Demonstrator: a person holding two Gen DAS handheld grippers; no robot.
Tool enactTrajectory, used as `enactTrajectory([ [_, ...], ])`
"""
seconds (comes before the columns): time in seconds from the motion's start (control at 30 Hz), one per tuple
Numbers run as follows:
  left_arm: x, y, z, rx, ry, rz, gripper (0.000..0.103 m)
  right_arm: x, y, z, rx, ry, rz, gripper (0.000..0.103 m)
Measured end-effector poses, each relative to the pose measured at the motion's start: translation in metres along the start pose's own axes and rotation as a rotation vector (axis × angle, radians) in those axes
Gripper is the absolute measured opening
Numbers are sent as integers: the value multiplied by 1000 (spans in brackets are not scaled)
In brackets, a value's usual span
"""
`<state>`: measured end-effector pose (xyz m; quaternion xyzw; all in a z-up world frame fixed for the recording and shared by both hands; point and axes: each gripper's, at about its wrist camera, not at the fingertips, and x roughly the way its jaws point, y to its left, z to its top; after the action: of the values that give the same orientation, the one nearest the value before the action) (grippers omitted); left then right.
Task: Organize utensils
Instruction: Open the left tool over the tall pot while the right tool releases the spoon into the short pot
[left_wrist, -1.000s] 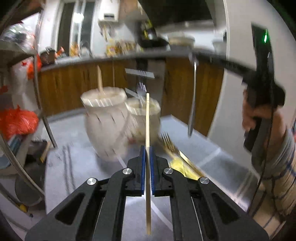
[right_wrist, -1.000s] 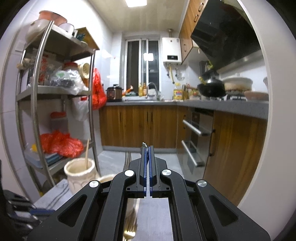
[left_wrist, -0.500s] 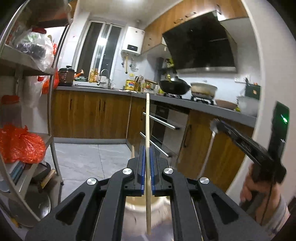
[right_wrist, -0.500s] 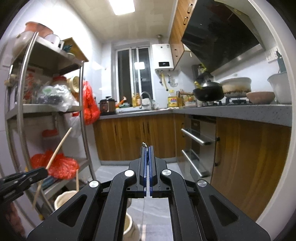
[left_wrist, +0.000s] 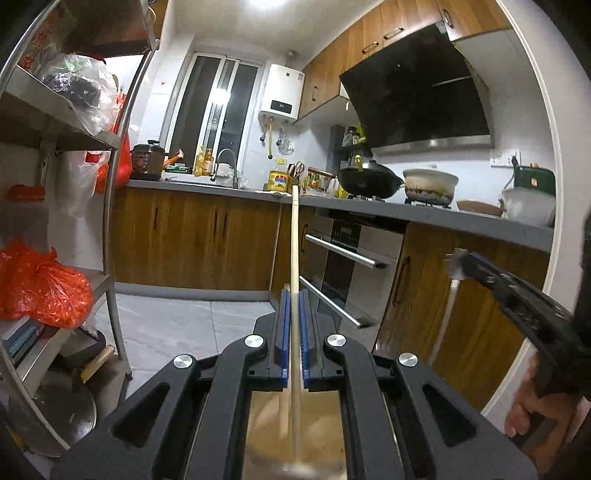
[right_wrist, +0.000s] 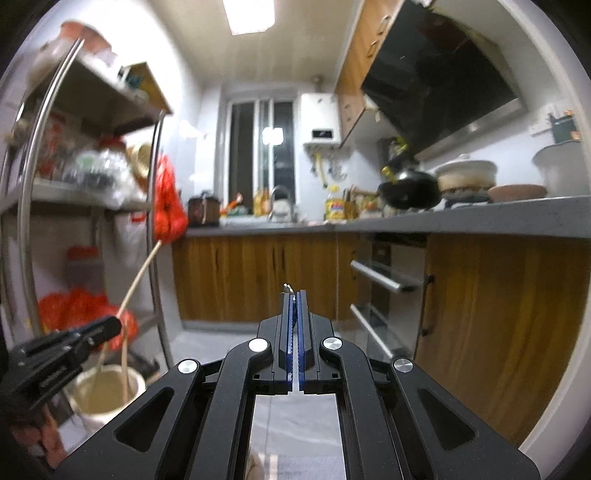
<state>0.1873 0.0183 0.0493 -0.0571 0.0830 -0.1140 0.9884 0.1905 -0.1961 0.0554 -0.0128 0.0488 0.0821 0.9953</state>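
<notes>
Gripping left gripper (left_wrist: 293, 314): clamped on wooden chopstick (left_wrist: 294, 236), lower end over beige jar (right_wrist: 107, 391).
Right gripper (right_wrist: 294, 314): pinched on thin metal utensil (right_wrist: 287, 287).

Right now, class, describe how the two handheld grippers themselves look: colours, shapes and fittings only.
Both the left gripper and the right gripper are matte black, with angular linkage arms pierced by triangular cut-outs, round silver pivot bolts, and narrow jaws lined with blue ribbed pads.

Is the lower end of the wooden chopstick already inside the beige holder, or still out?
Inside. In the right wrist view the long wooden chopstick, clamped by the left gripper, dips below the rim of the beige ceramic holder.
</notes>
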Motion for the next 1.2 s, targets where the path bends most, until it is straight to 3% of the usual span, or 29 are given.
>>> enactTrajectory([
  [0.23,-28,-1,-16,55,50,25,4,5,16,-10,-63,60,44,3],
  [0.4,-25,4,-21,56,91,57,4,10,21,-17,-64,98,49,3],
  [0.67,-24,11,-26,36,102,40,4,20,21,-24,-66,156,60,3],
  [0.8,-23,12,-25,38,102,47,7,24,19,-27,-54,186,64,3],
  [0.9,-24,10,-26,53,102,54,15,25,18,-27,-46,192,68,3],
  [1.03,-26,5,-23,70,106,62,16,27,18,-28,-46,198,74,3],
  [1.1,-27,3,-21,77,111,63,16,28,17,-29,-38,209,87,9],
  [1.2,-29,0,-20,84,119,67,16,28,16,-27,-22,212,100,27],
])
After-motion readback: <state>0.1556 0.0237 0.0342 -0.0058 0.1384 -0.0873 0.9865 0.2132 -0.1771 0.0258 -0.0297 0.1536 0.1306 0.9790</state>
